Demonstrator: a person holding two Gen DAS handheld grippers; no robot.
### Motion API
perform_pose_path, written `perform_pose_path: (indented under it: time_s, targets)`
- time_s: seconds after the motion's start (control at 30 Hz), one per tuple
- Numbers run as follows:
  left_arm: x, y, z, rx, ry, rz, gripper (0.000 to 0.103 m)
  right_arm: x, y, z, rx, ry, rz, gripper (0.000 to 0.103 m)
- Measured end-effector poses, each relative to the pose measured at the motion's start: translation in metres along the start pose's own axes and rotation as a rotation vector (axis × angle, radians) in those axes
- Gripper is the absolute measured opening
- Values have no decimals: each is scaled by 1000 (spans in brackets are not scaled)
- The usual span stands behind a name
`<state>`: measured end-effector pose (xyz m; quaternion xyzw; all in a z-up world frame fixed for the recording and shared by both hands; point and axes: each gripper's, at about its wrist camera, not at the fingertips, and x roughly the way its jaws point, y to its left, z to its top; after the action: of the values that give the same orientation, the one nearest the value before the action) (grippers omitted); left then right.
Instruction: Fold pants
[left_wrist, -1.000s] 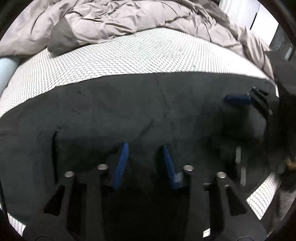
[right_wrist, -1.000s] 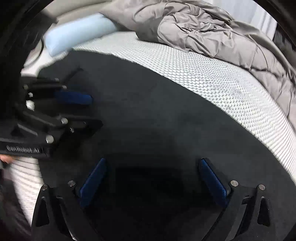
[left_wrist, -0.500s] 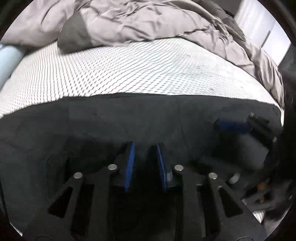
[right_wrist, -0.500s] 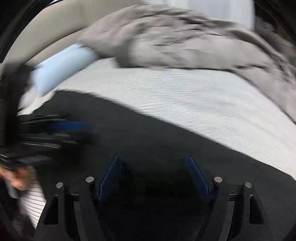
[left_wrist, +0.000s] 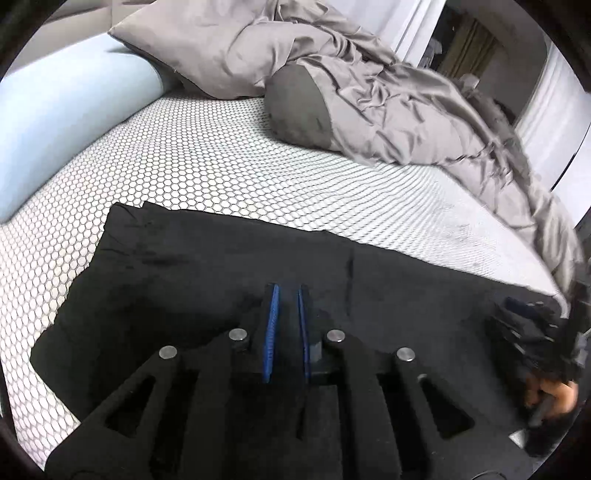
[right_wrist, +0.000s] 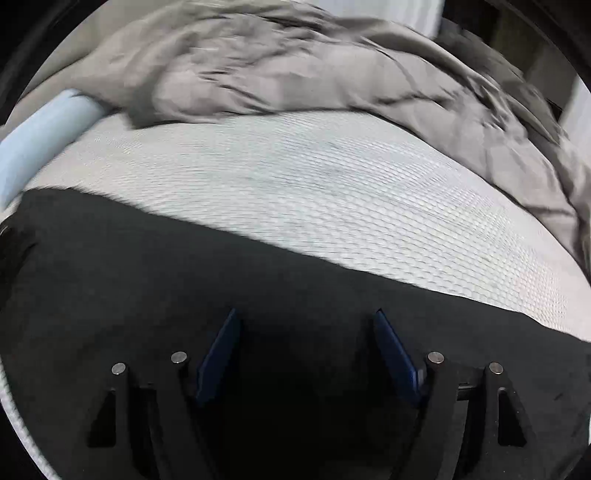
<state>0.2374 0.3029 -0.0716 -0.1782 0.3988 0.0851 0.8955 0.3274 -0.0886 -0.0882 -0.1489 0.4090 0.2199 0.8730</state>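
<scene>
Two grippers work a pair of black pants (left_wrist: 207, 266) spread across the near part of a bed (left_wrist: 229, 162) with a white honeycomb cover, a grey duvet (left_wrist: 388, 110) and a pale blue bolster (left_wrist: 62, 110) lying beyond. The left gripper (left_wrist: 286, 310) has its jaws drawn narrow, the blue pads close together with dark cloth between them, so it appears to pinch the near edge of the pants. The right gripper (right_wrist: 306, 343) sits over the same garment with its jaws wide and nothing between the pads; its view is blurred. In the left view the right gripper shows only as a dark smear at the right edge.

Judging by this, the step in hand is taking hold of the near edge for a fold, and only one side is gripped. The next move calls for the right jaws to close on the cloth before both ends lift together; otherwise the fold would likely go skewed.
</scene>
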Motion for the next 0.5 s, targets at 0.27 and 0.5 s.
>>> perform_pose_path:
  time_s: [0.27,0.5]
  targets:
    - [-3,49,-7,-172,1,80,7,-1,11,-26,-91,66,106,77]
    - [-54,18,-39,37,-5,-32,16,-28,-26,-47,9,33,44,77]
